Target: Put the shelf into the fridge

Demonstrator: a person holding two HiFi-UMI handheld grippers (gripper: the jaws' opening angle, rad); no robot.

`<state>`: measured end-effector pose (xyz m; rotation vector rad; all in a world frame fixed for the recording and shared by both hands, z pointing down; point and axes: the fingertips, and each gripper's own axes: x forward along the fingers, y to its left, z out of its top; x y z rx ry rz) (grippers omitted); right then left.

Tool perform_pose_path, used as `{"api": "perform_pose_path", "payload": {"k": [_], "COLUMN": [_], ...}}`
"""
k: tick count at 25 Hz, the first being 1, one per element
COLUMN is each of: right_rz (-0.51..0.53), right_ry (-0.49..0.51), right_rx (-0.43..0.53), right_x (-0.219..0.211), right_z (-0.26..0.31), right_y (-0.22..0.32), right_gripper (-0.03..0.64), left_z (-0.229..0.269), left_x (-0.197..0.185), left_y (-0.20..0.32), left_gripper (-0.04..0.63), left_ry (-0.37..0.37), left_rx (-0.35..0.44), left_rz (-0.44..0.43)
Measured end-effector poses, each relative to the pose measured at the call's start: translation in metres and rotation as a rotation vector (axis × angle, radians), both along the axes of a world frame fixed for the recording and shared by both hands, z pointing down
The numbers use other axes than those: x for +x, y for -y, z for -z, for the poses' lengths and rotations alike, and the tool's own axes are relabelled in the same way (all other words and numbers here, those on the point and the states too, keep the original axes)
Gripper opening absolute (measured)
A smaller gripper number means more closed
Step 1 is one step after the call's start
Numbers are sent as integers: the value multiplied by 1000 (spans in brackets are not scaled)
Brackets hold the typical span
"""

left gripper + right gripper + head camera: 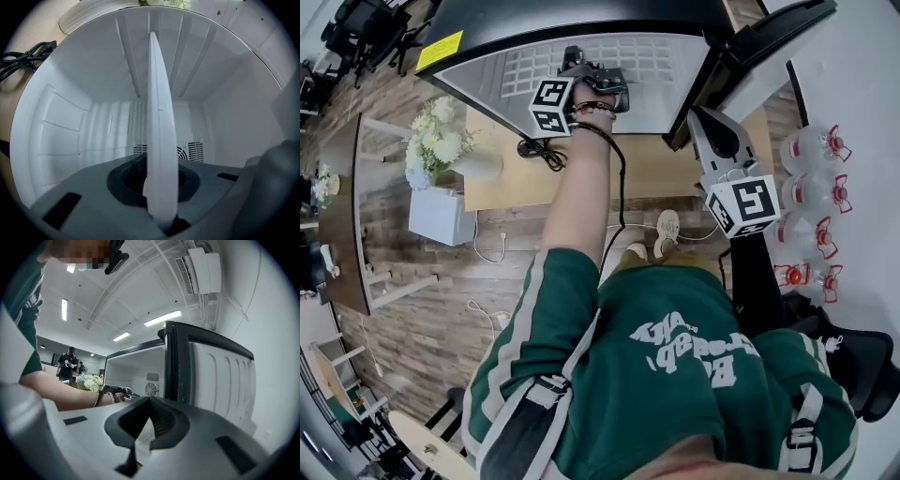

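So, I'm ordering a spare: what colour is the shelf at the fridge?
White. The shelf shows best in the left gripper view, seen edge-on.

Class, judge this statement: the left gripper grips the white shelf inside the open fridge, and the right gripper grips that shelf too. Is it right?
Not quite. The right gripper grips nothing: its jaws are together and empty, held back from the fridge, as the right gripper view shows. The left gripper does grip the white shelf inside the open fridge.
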<state>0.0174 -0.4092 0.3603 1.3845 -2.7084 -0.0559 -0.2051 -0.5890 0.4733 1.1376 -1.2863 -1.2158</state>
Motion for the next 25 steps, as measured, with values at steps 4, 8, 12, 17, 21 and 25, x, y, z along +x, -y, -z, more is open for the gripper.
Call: {"api": "perform_pose_path", "payload": {"k": [4, 8, 12, 17, 21, 25], "right_rz": [-2, -6, -4, -5, -11, -24], "right_ry": [3, 9, 14, 21, 31, 36], "right_rx": [5, 11, 12, 19, 24, 24], "right_x": [1, 3, 0, -6, -9, -11], "right_z": [3, 5, 5, 9, 12, 14], "right_y": [-2, -5, -10, -20, -30, -43], "right_gripper": [3, 3, 3, 3, 3, 3], "left_z": [2, 5, 5, 5, 9, 12], "left_x": [-1, -3, -5, 2, 5, 10], "left_y": [0, -5, -13, -28, -42, -59], "left_gripper": [50, 204, 227, 236, 241, 258], "left_ry": [-17, -45, -20, 5, 17, 47], "left_rx": [19, 90, 110, 127, 139, 148], "left_rz": [9, 26, 12, -41, -74, -111]}}
